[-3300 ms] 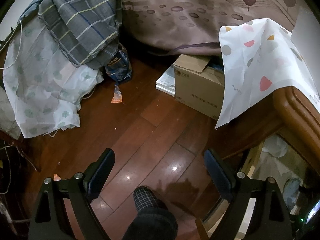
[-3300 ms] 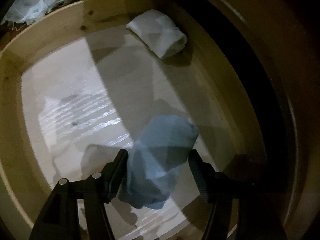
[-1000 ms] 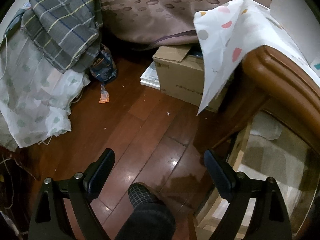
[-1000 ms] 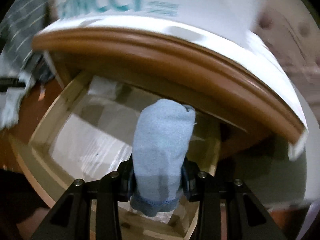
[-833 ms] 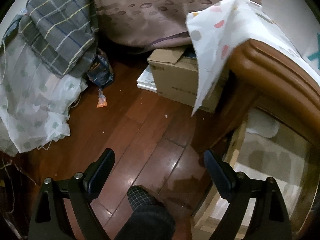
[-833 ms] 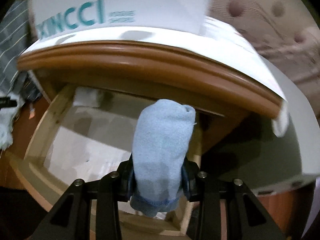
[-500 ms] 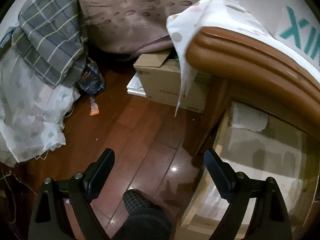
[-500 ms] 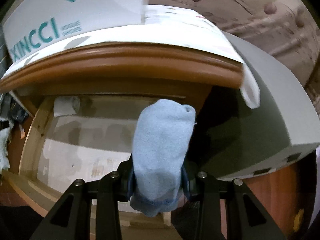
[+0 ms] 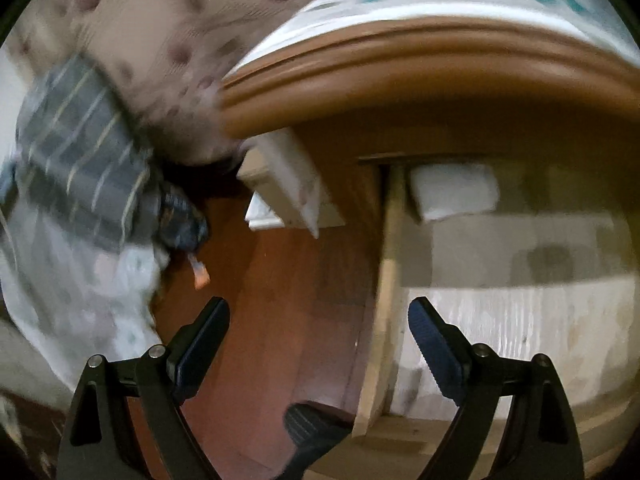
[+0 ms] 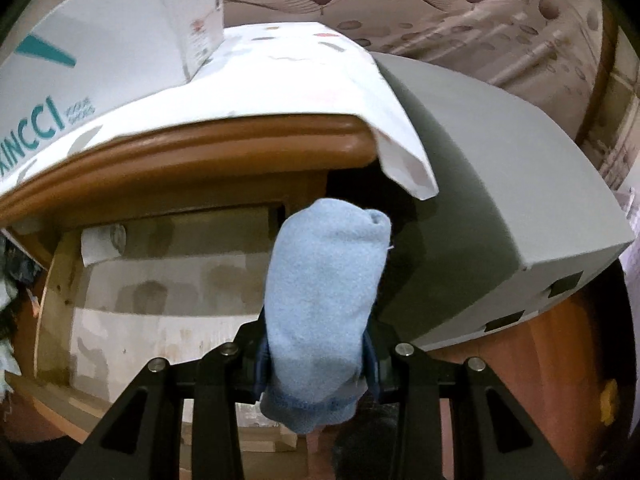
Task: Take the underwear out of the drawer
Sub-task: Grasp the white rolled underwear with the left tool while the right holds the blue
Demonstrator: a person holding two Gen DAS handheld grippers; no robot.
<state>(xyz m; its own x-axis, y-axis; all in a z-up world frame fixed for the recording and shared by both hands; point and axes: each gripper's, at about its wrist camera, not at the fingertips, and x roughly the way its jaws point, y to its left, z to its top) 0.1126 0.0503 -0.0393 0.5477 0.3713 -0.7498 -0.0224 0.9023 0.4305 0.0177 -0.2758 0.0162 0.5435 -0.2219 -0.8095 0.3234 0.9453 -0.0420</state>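
the wooden nightstand (image 10: 224,148) stands with its drawer (image 10: 52,280) pulled out; a white shoebox (image 10: 100,40) sits on top and a grey box (image 10: 500,208) is beside it. a white folded underwear (image 10: 102,246) lies in the drawer's back corner. the right gripper (image 10: 316,356) is clamped tight on the light blue rolled underwear (image 10: 324,280), held upright, clear of the drawer. the left gripper (image 9: 318,334) is spread wide, holding nothing, straddling the drawer's side wall

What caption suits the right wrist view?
Right hand-held gripper clamps rolled blue underwear above the open drawer, white roll left inside.
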